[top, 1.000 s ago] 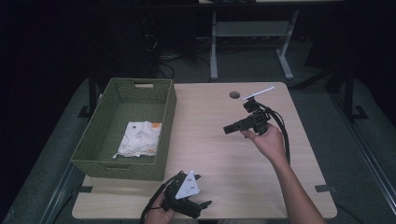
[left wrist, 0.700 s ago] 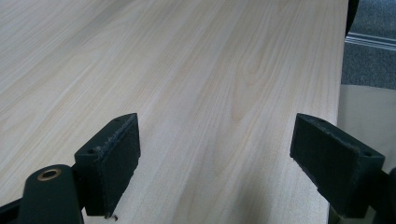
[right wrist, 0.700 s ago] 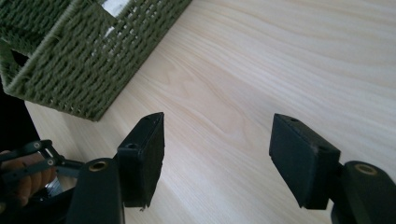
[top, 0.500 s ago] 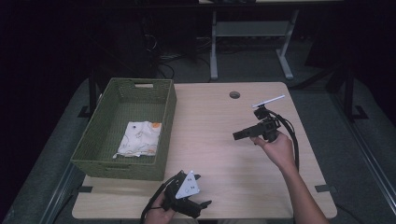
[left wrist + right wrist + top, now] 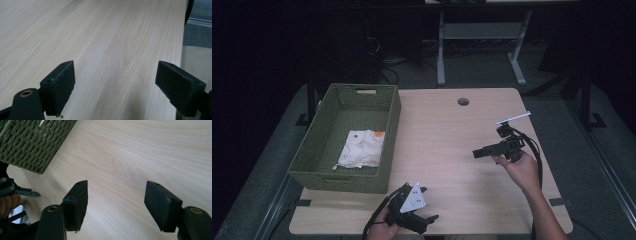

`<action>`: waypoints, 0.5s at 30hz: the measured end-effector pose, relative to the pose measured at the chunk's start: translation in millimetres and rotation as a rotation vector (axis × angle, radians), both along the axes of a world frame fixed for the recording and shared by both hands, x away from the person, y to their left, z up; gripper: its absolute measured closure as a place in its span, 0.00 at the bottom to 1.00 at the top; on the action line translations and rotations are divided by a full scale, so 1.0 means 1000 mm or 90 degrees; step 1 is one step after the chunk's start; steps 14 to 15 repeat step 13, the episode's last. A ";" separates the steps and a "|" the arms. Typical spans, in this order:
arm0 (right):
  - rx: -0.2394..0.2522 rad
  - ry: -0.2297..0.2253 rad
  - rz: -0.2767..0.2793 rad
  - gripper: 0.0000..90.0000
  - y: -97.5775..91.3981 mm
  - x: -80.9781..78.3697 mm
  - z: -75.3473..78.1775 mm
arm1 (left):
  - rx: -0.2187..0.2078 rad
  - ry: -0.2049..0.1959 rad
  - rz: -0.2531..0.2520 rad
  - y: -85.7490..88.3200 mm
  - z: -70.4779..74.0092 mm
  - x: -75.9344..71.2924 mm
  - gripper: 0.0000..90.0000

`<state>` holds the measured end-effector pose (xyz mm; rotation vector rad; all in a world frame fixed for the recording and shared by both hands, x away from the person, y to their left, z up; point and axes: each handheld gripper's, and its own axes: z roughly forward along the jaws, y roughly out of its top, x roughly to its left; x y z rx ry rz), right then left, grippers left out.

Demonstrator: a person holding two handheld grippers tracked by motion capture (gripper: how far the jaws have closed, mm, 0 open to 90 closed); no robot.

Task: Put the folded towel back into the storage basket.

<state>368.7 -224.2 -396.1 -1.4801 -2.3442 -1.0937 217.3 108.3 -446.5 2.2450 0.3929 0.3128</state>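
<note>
The folded cloth (image 5: 361, 148) already lies inside the green woven basket (image 5: 314, 147), and right of that basket both the left tool (image 5: 424, 204) and right tool (image 5: 478, 153) gape wide, empty, over bare surface (image 5: 452, 135), so little seems left.

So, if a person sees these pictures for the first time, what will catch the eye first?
Probably the green woven basket on the left of the pale wooden table, with a folded white cloth lying inside it. Next, the right gripper, held above the right side of the table with open, empty jaws. The left gripper sits at the near edge, also open.
</note>
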 end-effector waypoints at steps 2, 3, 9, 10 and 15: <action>0.001 0.004 -0.006 0.39 -0.006 -0.004 -0.002 | -0.001 -0.001 -0.001 0.000 0.000 0.000 0.18; 0.001 0.006 -0.008 0.39 -0.009 -0.007 -0.004 | -0.001 -0.001 -0.001 0.000 0.000 0.000 0.18; 0.005 0.009 -0.019 0.38 -0.028 -0.023 -0.013 | 0.001 0.002 -0.001 -0.001 -0.001 0.000 0.18; 0.005 0.009 -0.021 0.38 -0.031 -0.025 -0.015 | 0.001 0.002 -0.001 -0.001 -0.001 0.000 0.18; 0.009 -0.001 -0.023 0.38 -0.037 -0.033 -0.018 | -0.001 0.002 0.001 0.000 -0.001 0.001 0.18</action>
